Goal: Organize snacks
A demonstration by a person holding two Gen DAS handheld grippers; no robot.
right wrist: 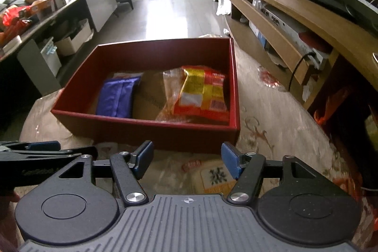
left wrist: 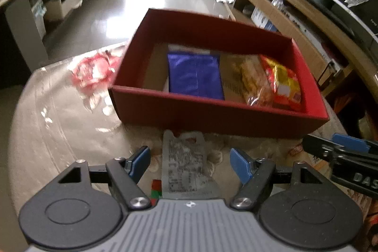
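Observation:
A red cardboard box (left wrist: 212,115) stands on the round table, also in the right wrist view (right wrist: 146,131). Inside lie a purple packet (left wrist: 195,74), a clear bag of biscuits (left wrist: 252,82) and a red-yellow packet (left wrist: 283,84); the right wrist view shows the same purple packet (right wrist: 115,97) and red-yellow packet (right wrist: 203,93). My left gripper (left wrist: 190,162) is open over a silver snack packet (left wrist: 184,164) lying in front of the box. My right gripper (right wrist: 186,161) is open above a clear-wrapped yellow snack pack (right wrist: 212,178).
A red-printed clear wrapper (left wrist: 94,70) lies left of the box. The table (left wrist: 59,122) has a glossy cover. A wooden TV cabinet (right wrist: 295,23) runs along the right, a grey counter with clutter (right wrist: 47,8) on the left. Another red wrapper (right wrist: 269,77) lies right of the box.

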